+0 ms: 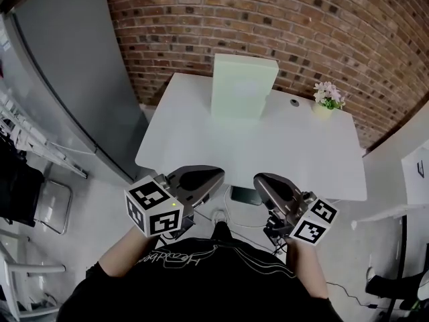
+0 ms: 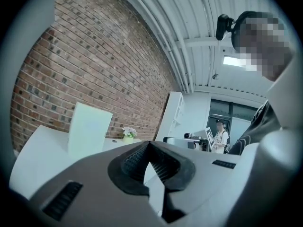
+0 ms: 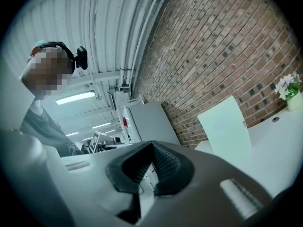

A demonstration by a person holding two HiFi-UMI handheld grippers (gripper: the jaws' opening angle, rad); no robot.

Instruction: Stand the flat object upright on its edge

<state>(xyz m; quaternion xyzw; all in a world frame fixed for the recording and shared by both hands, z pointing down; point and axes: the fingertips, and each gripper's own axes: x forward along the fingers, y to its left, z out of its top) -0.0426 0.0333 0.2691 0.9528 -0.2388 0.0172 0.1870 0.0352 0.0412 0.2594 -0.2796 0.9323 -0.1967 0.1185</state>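
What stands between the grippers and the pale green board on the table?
Nothing visible does. Only bare table lies between the board at its far side and the left gripper and right gripper, both shut and empty by its near edge. The flower pot stands aside, to the right.

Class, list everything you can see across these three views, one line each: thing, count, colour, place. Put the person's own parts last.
Table: one, white, centre, in front of the wall.
Flat board: one, pale green, standing upright at the table's far edge.
Flower pot: one, yellowish with pale flowers, table's far right corner.
Brick wall: one, red-brown, behind the table.
Cabinet: one, grey, left of the table.
Bystander: one, light top, far background.
Left gripper: one, grey with black pads, jaws shut and empty, near the table's front edge.
Right gripper: one, same colours, jaws shut and empty, beside the left.
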